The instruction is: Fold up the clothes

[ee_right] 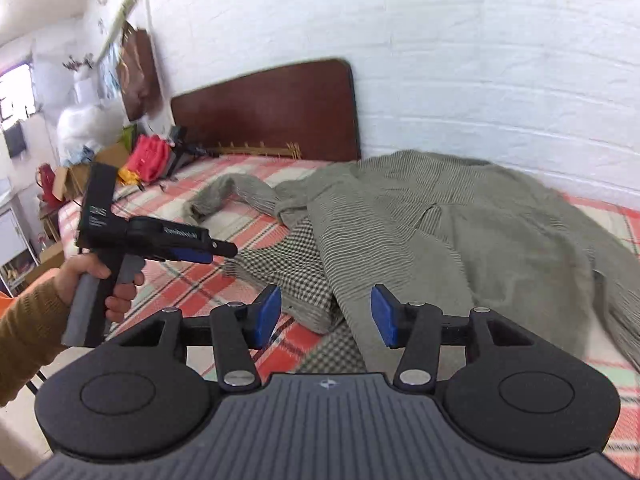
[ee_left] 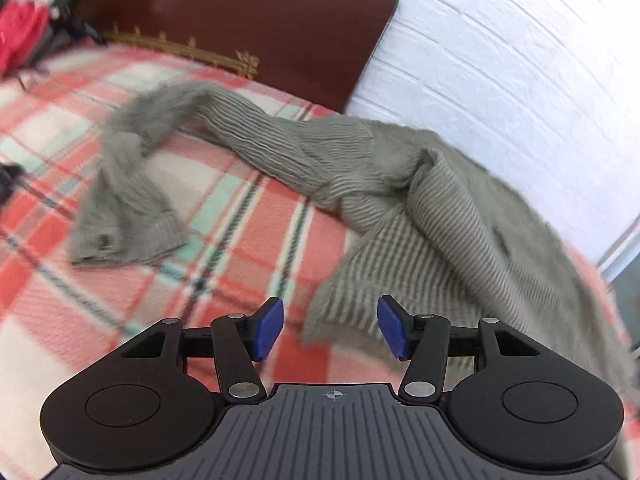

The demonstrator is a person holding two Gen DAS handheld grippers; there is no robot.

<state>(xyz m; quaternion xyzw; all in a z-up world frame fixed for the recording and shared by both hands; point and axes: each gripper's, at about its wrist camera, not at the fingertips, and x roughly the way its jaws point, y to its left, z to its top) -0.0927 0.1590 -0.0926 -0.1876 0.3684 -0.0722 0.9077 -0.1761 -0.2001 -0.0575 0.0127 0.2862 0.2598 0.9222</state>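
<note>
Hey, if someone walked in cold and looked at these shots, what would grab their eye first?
Probably the grey-green ribbed garment, spread rumpled across the bed with one sleeve trailing toward the headboard. It stands out against the red, white and mint plaid blanket beneath it. Both the left gripper and right gripper hang open in the foreground, nothing between their blue pads.

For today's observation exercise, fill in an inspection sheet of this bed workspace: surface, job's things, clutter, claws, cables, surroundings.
Surface: plaid blanket covering the bed.
Job's things: grey-green ribbed garment lying rumpled and unfolded, one sleeve stretched toward the headboard; checked fabric shows at its near edge.
Clutter: red item and dark items by the headboard.
Claws: left claw open, empty; right claw open, empty.
Cables: nothing seen.
Surroundings: brown headboard, white brick wall, cluttered corner beyond.
</note>
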